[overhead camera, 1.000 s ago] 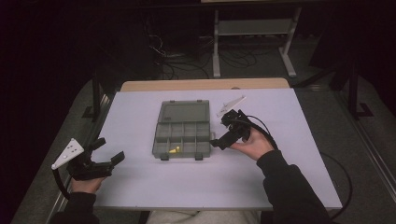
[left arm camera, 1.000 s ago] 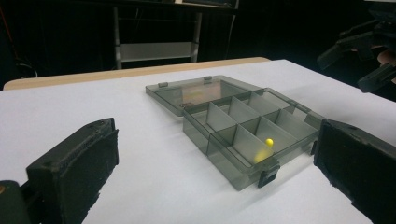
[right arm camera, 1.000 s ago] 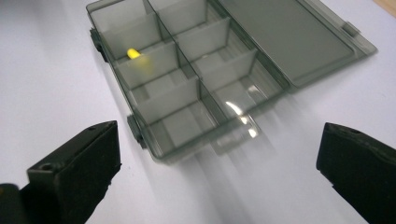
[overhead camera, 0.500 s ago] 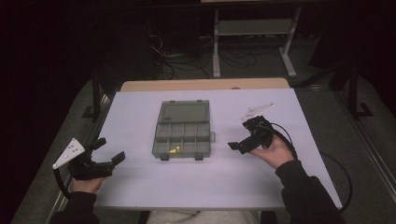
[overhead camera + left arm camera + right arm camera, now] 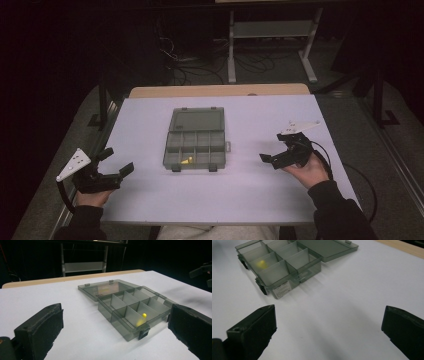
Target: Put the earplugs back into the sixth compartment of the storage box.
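A smoky grey compartment box (image 5: 196,146) lies open at the table's middle, its lid (image 5: 196,120) folded flat to the far side. One small yellow piece (image 5: 186,161) rests in a front-row compartment. My left gripper (image 5: 118,161) is open near the table's left front edge, well left of the box. My right gripper (image 5: 272,147) is open at the right, a hand's width from the box, jaws toward it. In the left gripper view the box (image 5: 122,326) and yellow piece (image 5: 144,315) lie ahead of the wide-apart jaws. The right gripper view has the box (image 5: 294,277) and piece (image 5: 261,263) far off at upper left.
The white table top (image 5: 240,195) ends in a wooden strip (image 5: 220,91) at the back. Behind it stand a metal frame (image 5: 272,30) and floor cables (image 5: 190,65) in the dark. A black cable (image 5: 325,155) trails from the right gripper.
My right gripper has drawn away from the box's right side, moving right and toward the person. The left gripper and the box have stayed put.
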The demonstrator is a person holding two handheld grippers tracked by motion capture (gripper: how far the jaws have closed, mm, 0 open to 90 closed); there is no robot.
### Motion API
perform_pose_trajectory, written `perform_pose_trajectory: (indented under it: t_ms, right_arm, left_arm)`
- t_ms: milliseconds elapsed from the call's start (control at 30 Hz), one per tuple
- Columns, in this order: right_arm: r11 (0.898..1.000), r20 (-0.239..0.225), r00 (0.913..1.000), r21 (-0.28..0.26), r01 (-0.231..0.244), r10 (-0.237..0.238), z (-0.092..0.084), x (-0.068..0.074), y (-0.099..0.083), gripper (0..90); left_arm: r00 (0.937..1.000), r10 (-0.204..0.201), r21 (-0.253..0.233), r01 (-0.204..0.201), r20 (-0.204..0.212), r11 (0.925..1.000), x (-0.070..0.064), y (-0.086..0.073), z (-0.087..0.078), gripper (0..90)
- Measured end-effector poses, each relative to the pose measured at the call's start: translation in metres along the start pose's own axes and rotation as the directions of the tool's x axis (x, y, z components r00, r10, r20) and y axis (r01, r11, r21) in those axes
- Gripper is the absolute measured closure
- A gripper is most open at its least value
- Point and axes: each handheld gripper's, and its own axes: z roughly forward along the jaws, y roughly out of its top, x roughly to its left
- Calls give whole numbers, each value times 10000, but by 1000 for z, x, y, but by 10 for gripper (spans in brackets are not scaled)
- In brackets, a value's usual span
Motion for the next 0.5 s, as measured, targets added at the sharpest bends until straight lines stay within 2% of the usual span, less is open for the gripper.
perform_pose_trajectory:
  t_ms: [233, 367, 500]
  right_arm:
    - [9950, 596, 9974, -935, -352, 409, -18, -5, -19, 0]
    - [9890, 628, 9953, -1323, -655, 743, -27, -7, -30, 0]
    - [9851, 676, 9939, -1544, -760, 873, -32, -6, -40, 0]
  left_arm:
    - [10000, 14, 8, -14, -2, 10000, 0, 0, 0, 0]
    - [10000, 41, -8, -41, -16, 10000, 0, 1, 0, 0]
    - [10000, 19, -21, -19, -37, 10000, 0, 1, -1, 0]
